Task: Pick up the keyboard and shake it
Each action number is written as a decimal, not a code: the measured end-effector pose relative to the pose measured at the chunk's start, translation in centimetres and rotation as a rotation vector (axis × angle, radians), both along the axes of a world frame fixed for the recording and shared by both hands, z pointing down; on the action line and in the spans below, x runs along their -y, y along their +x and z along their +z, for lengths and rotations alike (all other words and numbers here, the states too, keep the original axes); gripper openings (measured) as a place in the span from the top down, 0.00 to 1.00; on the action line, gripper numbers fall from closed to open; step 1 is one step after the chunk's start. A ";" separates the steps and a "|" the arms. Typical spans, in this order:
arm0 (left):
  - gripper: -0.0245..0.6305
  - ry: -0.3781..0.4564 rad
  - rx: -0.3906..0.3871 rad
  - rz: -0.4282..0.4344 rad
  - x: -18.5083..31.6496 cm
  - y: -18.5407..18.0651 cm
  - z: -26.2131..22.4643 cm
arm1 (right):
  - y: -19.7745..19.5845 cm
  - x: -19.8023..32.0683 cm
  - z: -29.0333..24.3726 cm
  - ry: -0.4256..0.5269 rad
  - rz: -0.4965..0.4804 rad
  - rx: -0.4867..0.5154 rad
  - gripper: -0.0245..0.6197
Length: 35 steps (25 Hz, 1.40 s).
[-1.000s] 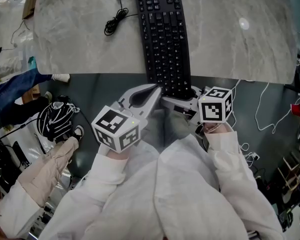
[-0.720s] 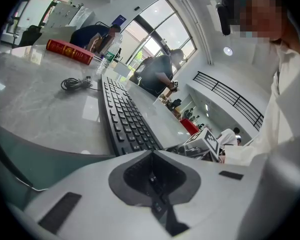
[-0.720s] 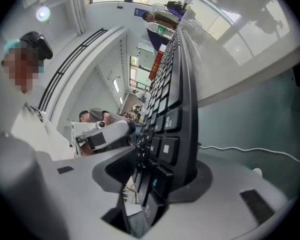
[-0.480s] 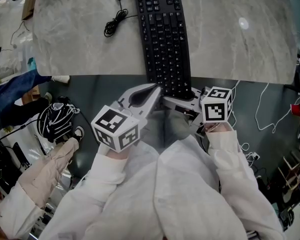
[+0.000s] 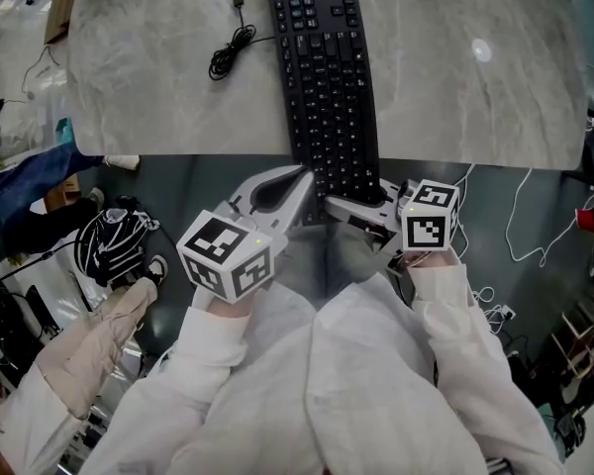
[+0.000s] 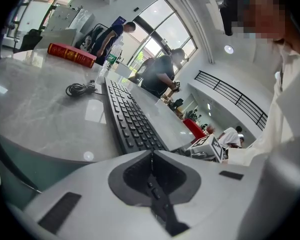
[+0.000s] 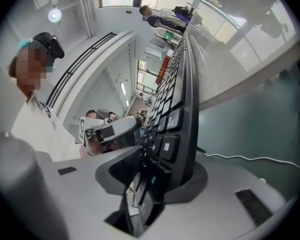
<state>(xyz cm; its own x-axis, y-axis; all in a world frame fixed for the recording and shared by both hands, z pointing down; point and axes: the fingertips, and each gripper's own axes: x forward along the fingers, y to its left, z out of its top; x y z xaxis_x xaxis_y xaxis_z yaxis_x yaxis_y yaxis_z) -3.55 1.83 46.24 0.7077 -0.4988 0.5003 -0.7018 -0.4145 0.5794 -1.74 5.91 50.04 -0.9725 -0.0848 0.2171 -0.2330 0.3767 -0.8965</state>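
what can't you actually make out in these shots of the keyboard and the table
- keyboard: far end cut off by the head view's top edge.
- its key lettering: too small in the head view, blurred in both gripper views.
- red book: title too small in the left gripper view.
- left gripper: jaws shut, but the head view leaves unclear whether they touch the keyboard.

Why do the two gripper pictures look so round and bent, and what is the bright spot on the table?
Left gripper view: wide-angle lens, dark corners, the table edge bows. Right gripper view: same round framing. Head view: the spot right of the keyboard is likely a ceiling light's reflection on the glossy top.
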 end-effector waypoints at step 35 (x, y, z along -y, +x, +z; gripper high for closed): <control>0.69 0.031 -0.013 -0.089 6.2 -2.5 0.5 | 0.2 0.1 1.2 0.145 0.005 0.039 0.73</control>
